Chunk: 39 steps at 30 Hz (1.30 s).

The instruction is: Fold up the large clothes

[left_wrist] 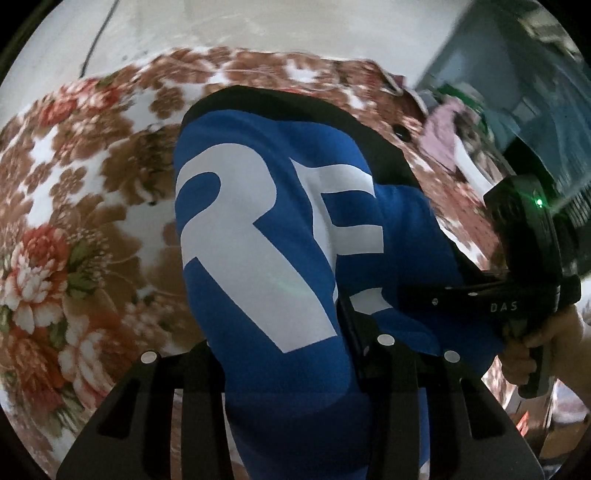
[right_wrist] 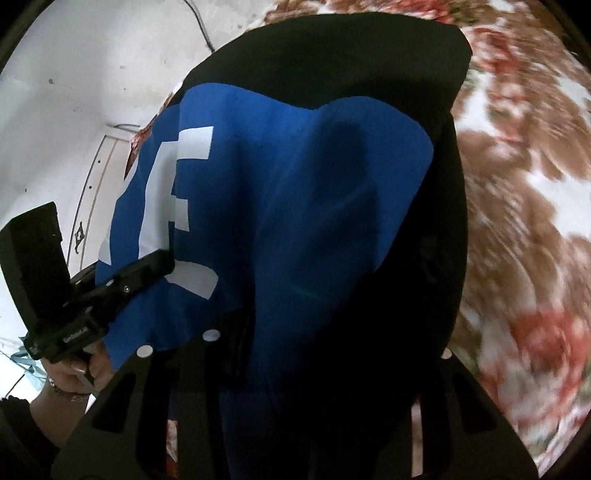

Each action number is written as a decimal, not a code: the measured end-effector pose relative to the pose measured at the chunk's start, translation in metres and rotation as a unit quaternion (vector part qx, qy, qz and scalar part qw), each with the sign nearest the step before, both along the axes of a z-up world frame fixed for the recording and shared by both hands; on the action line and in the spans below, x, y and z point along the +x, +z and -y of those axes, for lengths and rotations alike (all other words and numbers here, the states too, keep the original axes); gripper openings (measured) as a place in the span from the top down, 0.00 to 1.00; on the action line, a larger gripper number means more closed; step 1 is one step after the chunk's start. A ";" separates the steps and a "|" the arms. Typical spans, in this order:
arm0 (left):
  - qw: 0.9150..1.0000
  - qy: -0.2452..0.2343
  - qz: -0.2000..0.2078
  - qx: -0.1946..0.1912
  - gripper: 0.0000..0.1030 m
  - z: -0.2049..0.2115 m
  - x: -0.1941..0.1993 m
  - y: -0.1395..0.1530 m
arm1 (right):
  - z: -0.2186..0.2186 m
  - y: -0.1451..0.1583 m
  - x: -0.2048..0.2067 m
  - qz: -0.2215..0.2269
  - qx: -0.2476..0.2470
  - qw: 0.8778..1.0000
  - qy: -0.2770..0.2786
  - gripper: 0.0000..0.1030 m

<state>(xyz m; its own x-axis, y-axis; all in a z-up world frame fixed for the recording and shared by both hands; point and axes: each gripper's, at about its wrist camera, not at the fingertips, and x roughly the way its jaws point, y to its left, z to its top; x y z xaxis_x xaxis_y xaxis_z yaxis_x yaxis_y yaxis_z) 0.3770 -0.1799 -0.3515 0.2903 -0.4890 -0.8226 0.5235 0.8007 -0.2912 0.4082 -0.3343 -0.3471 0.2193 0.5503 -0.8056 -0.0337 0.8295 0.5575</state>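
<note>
- We are looking past the left gripper [left_wrist: 291, 354], nearest the lens, where blue cloth of the garment [left_wrist: 258, 229] is running down between its black fingers; the jaws are clamped on that fold.
- We are seeing big white letters on the blue panel and a black part of the garment behind it, the whole piece hanging off the bed rather than lying flat.
- We are finding the flowered bedspread [left_wrist: 66, 206] under and around the garment, brown and red blooms on white, blurred in places.
- We are seeing the right gripper [left_wrist: 436, 295] at the right edge of the left wrist view, its finger pressed into the garment's blue cloth, with a hand [left_wrist: 532, 343] wrapped round its handle.
- We are looking, from the right wrist, at blue and black cloth filling the space between that gripper's fingers; its jaws are clamped on the garment too.
- We are noticing the left gripper again low on the left of the right wrist view, biting the blue edge beside the white letters, its holding hand [right_wrist: 74, 369] wearing a bracelet.
- We are making out a pale wall [right_wrist: 74, 74] behind, with a dark cable [right_wrist: 201, 26] running along it.
</note>
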 end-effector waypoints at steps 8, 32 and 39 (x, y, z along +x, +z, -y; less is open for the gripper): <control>0.994 -0.106 0.015 -0.009 0.63 0.113 -0.077 0.023 | 0.104 0.023 -0.109 0.027 -0.003 0.997 -0.076 0.63; 0.836 -0.518 0.043 -0.174 0.63 0.591 -0.250 0.095 | 0.475 0.141 -0.378 0.102 -0.120 0.879 -0.450 0.63; 0.836 -0.547 -0.018 -0.044 0.60 0.649 -0.242 -0.050 | 0.517 -0.026 -0.382 0.016 -0.027 0.858 -0.513 0.62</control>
